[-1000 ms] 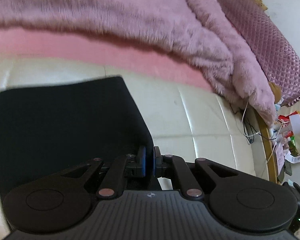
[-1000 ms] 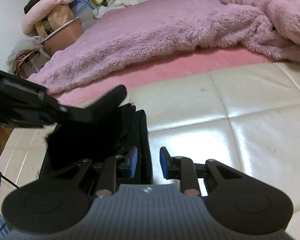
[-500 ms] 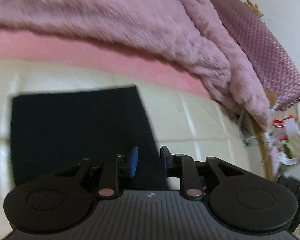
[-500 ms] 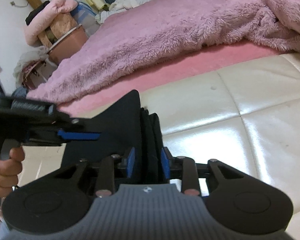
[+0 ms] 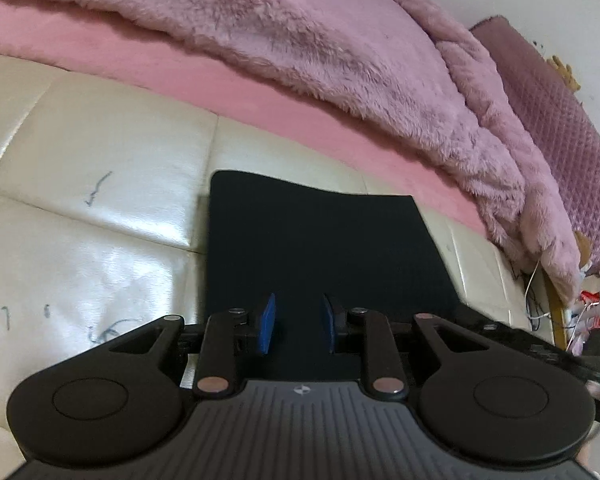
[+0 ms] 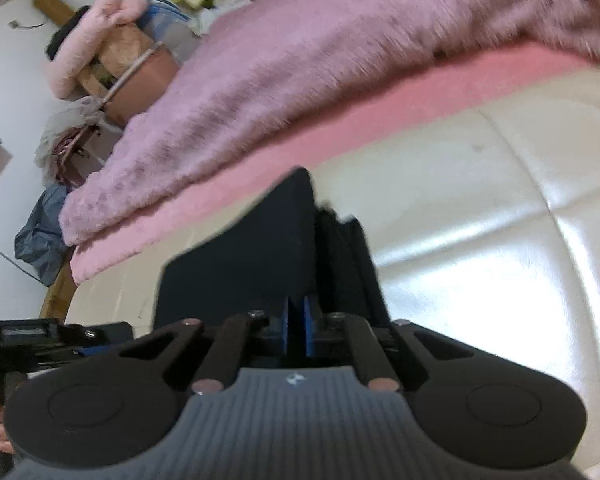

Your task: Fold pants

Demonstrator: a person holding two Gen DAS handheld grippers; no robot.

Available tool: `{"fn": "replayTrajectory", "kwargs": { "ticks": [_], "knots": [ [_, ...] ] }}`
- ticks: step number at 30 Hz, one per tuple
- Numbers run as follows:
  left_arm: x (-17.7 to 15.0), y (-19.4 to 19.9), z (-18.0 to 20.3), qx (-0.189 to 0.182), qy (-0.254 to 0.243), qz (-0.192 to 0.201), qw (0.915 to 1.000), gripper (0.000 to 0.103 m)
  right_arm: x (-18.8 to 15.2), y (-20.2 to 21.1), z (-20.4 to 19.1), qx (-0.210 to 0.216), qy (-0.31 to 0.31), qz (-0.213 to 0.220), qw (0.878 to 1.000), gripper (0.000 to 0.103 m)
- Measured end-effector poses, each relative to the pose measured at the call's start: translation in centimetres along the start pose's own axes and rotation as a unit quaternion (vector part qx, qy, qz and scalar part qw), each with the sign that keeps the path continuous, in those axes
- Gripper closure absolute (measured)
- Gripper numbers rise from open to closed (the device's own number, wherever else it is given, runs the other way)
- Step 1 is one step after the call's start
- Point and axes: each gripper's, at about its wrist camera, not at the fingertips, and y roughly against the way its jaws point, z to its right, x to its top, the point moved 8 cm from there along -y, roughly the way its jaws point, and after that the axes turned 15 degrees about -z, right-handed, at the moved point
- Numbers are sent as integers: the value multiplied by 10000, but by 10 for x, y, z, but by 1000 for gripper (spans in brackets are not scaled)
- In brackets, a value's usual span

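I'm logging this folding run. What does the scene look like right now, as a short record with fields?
garment: black pants, folded into a flat rectangle
surface: cream padded cushion
behind: pink sheet under a fluffy pink blanket
left gripper: open over the near edge of the pants, gripping nothing
right gripper: jaws just closed, pads together at the layered edge of the pants; whether fabric is pinched cannot be told
marks: pen scribbles on the cushion

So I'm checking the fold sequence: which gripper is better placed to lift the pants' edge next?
Probably the right gripper: its pads look shut on the near edge of the black pants. The left gripper hangs open above the fabric, gripping nothing.
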Motion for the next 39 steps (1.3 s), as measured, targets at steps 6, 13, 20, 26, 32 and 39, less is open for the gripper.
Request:
{"fn": "replayTrajectory", "kwargs": {
  "ticks": [6,13,20,26,32,39],
  "knots": [
    [6,5,1,205,-332,238,9990,88,-1,41,-28,-162,470,205,9986,102],
    [16,-24,-2,608,-626,329,9956,93,-18,-4,29,-579,-138,-180,9981,102],
    [15,-55,-13,845,-678,156,9940,98,-30,-26,52,-868,-84,-208,9960,102],
    [7,-35,-1,752,-906,246,9927,98,-22,3,34,-1102,326,71,9934,95],
    [-29,-18,14,504,-1145,130,9921,98,-40,31,-18,-1309,1542,153,9792,95],
    [-82,-37,7,387,-1388,-431,9886,98,-75,1,-3,-1944,1806,-375,9634,94]
  ]
}}
